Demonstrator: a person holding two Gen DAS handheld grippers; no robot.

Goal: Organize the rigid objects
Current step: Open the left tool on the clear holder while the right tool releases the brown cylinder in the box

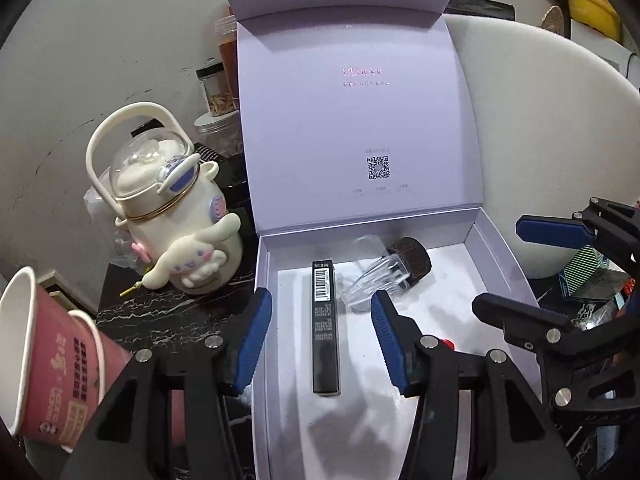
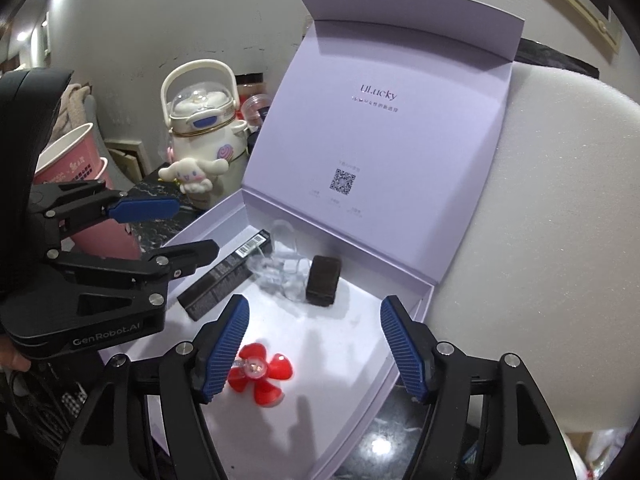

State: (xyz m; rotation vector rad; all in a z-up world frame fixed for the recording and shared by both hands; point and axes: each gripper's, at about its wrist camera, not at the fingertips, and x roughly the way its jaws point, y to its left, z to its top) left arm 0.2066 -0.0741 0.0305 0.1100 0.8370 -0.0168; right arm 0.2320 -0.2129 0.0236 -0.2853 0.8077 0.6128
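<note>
Red flower (image 2: 260, 376) lies in box (image 2: 360, 384), touching right gripper's (image 2: 316, 344) open jaws.

Looking like a home, prob. a cluttered side table w/ black marble top (image 1: 168, 320): cartoon-dog bottle (image 1: 172, 208) sitting by food jars (image 1: 218, 92), pink paper cups (image 1: 52, 364) lying tipped, picture frame (image 2: 576, 4) hanging on wall.

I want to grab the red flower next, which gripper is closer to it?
Right. The right gripper hangs open directly over the red flower, one pad almost against it. The left gripper is farther off, straddling the black box.
</note>
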